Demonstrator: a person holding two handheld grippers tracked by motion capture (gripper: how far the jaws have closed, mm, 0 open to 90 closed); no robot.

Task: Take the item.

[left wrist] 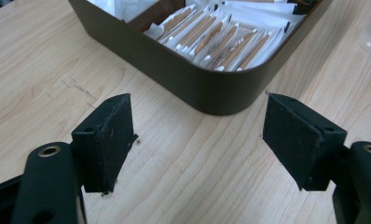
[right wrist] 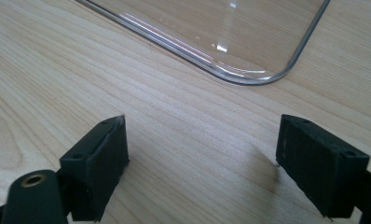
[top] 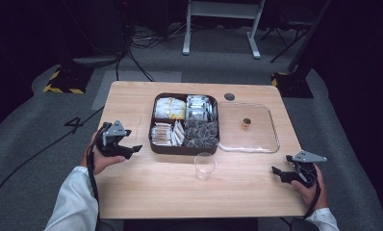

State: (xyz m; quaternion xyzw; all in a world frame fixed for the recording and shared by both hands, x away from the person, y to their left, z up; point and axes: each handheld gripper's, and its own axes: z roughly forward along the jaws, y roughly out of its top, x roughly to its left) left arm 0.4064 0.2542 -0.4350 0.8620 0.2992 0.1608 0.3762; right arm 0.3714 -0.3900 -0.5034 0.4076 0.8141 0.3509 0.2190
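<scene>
Both grippers sit at the near edge of the table, one to each side, and neither holds anything. On the near left, the left gripper has its jaws wide apart, aimed at the near-left corner of the box — in the left gripper view that dark rounded corner sits just beyond the jaw tips, not touching them. On the near right, the right gripper also has its jaws spread, with bare wood between them; in the right gripper view the rounded corner of the clear tray lies a little way ahead.

So where does the work stand? By my reading, right at the start. The cup stands upright and looks empty, near the middle of the table, just on the near side of the box and between the two grippers. The box still looks full — yellow packets far left, white-and-brown sachets near left, darker packs on the right side. Nothing has been lifted out that I can see. The tray, right of the box and close against it, holds one small brown thing toward its far side — too small to identify.

Left to do, I'd judge: close in on a sachet, grip it, and carry it to the cup or the tray — which one can't be told from here.

Writing? No brand or label on the packets is legible. One mark only reads — a "4" on the grey floor, far left of the table.
</scene>
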